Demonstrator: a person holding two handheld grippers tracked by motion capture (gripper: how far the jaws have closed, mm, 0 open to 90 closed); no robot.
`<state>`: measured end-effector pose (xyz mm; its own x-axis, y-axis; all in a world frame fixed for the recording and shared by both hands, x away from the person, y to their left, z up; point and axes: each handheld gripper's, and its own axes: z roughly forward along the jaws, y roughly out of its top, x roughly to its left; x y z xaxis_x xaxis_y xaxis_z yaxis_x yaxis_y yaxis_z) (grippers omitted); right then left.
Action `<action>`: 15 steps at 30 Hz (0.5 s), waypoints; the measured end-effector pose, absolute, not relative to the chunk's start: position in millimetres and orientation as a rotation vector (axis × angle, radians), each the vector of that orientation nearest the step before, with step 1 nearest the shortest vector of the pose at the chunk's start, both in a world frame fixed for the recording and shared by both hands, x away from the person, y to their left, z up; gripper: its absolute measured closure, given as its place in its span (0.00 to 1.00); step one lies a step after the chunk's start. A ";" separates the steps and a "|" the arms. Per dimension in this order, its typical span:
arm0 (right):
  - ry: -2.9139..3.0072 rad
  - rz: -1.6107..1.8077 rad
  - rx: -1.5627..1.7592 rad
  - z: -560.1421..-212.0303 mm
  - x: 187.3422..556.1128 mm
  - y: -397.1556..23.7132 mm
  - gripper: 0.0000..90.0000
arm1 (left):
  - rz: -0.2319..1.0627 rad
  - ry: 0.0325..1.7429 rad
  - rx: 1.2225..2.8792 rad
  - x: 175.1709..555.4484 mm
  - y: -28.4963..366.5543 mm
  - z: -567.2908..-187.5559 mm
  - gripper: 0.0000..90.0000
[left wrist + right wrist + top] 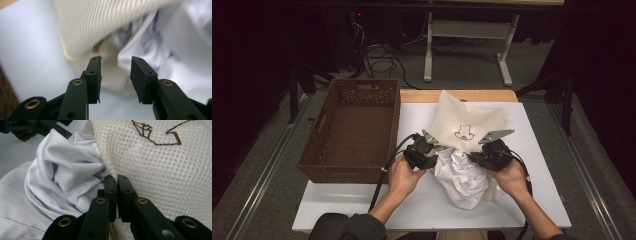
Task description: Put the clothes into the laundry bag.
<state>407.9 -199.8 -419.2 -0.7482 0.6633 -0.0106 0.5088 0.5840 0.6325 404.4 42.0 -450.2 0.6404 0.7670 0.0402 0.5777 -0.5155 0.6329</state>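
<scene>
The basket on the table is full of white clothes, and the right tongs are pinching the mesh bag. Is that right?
Not quite. The high view shows the brown basket with nothing in it; the white garment lies crumpled on the table, at the mouth of the mesh bag. The rest is right: in the right gripper view the right tongs are pinching the mesh bag's edge.

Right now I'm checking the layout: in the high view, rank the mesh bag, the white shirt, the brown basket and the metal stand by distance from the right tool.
1. Mesh bag, in its grip.
2. White shirt, just left.
3. Brown basket, far left.
4. Metal stand, beyond the table.
</scene>
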 end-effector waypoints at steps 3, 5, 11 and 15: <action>2.566 0.907 0.960 -420.1 407.4 -200.2 0.98 | 0.356 1.096 2.273 409.6 42.3 -467.5 0.69; 2.563 0.906 0.966 -420.4 407.3 -200.6 0.97 | 0.322 1.114 2.267 416.1 39.6 -476.5 0.70; 2.572 0.902 0.968 -420.7 407.8 -199.6 0.97 | 0.263 1.115 2.266 427.8 28.1 -494.9 0.58; 2.571 0.895 0.974 -423.8 409.6 -198.7 0.97 | 0.321 1.067 2.306 425.8 22.9 -500.3 0.64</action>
<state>409.6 -198.7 -423.8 -0.7454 0.6664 -0.0156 0.5128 0.5882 0.6254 425.8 22.9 -500.3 0.6526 0.7574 -0.0211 0.6199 -0.5178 0.5895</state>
